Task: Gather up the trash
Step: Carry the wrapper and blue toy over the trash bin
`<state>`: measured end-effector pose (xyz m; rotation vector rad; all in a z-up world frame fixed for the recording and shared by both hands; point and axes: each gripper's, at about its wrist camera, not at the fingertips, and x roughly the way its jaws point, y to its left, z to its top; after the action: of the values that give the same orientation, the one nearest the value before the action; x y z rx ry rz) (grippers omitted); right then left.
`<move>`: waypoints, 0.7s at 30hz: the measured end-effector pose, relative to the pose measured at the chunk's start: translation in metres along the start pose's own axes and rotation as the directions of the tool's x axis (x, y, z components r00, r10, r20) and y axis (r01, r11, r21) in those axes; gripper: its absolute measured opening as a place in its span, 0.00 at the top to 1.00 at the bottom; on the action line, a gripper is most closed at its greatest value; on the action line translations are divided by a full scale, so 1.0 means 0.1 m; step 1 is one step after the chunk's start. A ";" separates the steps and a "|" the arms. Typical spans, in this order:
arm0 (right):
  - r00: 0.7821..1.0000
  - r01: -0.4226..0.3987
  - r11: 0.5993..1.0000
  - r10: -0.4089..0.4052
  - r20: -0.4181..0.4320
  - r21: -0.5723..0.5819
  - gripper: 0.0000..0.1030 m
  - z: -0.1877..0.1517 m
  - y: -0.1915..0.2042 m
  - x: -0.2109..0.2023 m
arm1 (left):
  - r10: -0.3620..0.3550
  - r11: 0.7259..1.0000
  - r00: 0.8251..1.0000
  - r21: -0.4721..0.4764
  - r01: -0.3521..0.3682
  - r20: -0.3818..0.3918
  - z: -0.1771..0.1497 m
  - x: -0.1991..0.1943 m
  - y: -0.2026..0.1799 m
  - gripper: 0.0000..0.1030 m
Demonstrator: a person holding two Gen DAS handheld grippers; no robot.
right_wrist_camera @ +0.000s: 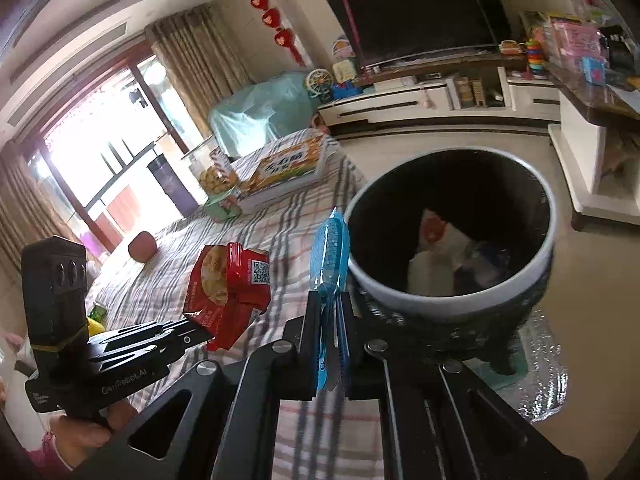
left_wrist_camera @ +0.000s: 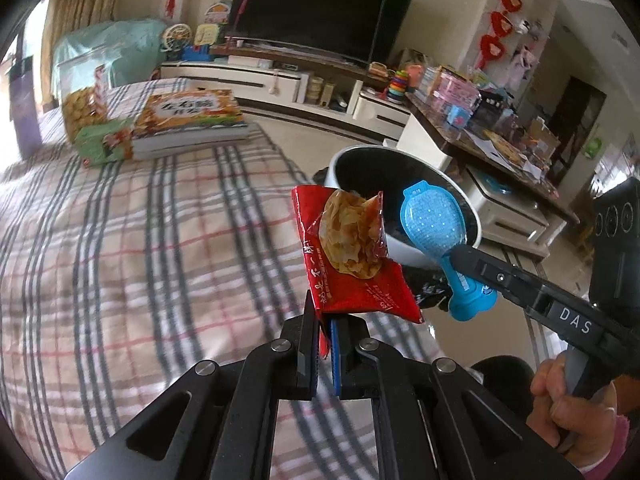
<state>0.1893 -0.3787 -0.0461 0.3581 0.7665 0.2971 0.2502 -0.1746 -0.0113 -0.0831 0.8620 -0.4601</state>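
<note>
Left gripper [left_wrist_camera: 322,328] has its fingers clamped on the bottom edge of a red snack packet [left_wrist_camera: 352,256], which stands upright with yellowish crisps showing through its clear window. Right gripper [right_wrist_camera: 331,312] is pinched tight on a blue plastic wrapper [right_wrist_camera: 330,256], seen edge-on in its own camera; in the left wrist view the wrapper sits at about three o'clock from the packet, just beside it. Both pieces are held up over the edge of the checked tabletop cloth [left_wrist_camera: 140,240], right by the trash bin [right_wrist_camera: 452,300], white-rimmed with a black liner, at one o'clock from the right fingers. Paper scraps already lie inside. A stack of books [left_wrist_camera: 188,124] rests far back at eleven o'clock.
</note>
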 end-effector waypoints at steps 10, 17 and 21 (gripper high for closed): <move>0.999 0.023 0.999 -0.024 0.034 0.042 0.93 0.08 -0.24 -0.13 | -0.014 0.999 1.000 0.051 0.014 0.001 0.14 0.13 -0.28 0.97; 0.998 0.035 0.997 -0.038 0.048 0.064 0.93 0.15 -0.35 -0.15 | -0.022 0.996 1.000 0.084 0.021 0.005 0.27 0.25 -0.43 0.97; 0.998 0.044 0.997 -0.047 0.052 0.070 0.93 0.18 -0.41 -0.16 | -0.025 0.995 1.000 0.094 0.026 -0.002 0.31 0.33 -0.47 0.97</move>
<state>0.1963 -0.4250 -0.0416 0.4112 0.7323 0.2178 0.2751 -0.2347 -0.0031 -0.0071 0.8396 -0.5241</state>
